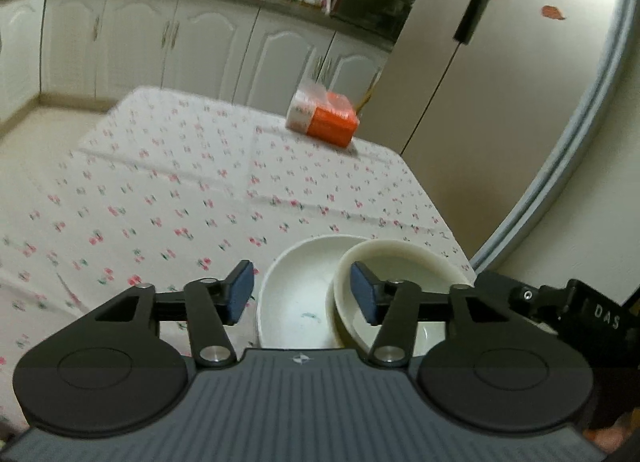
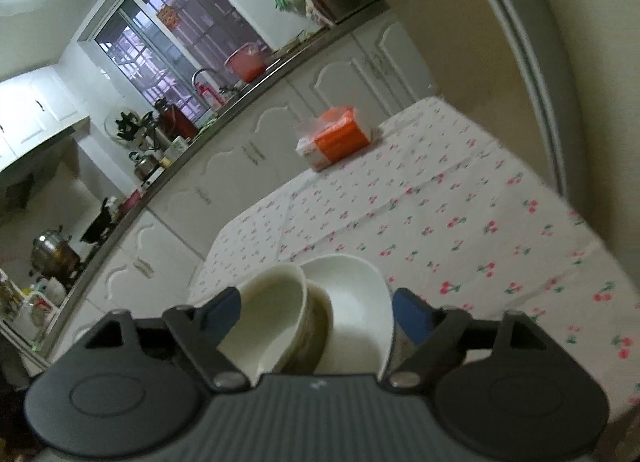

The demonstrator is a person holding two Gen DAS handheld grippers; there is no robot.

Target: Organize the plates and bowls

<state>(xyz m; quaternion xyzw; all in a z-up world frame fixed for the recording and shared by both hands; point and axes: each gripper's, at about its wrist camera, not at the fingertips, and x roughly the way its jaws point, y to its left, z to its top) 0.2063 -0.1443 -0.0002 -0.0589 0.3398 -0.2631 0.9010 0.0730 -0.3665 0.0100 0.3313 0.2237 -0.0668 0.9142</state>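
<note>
A white bowl (image 1: 298, 294) sits near the front right of the table, and a cream bowl (image 1: 404, 262) leans tilted into it. My left gripper (image 1: 302, 292) is open just above them, its right pad (image 1: 364, 294) over the cream bowl's rim. In the right wrist view the cream bowl (image 2: 276, 310) and the white bowl (image 2: 356, 302) lie between the spread fingers of my right gripper (image 2: 318, 312), which is open and grips nothing. The right gripper's body (image 1: 560, 306) shows at the right edge of the left wrist view.
An orange and white tissue box (image 1: 324, 118) lies at the table's far right corner. The table carries a cherry-print cloth (image 1: 180, 190). A fridge (image 1: 500, 82) stands to the right, white kitchen cabinets (image 1: 180, 46) behind.
</note>
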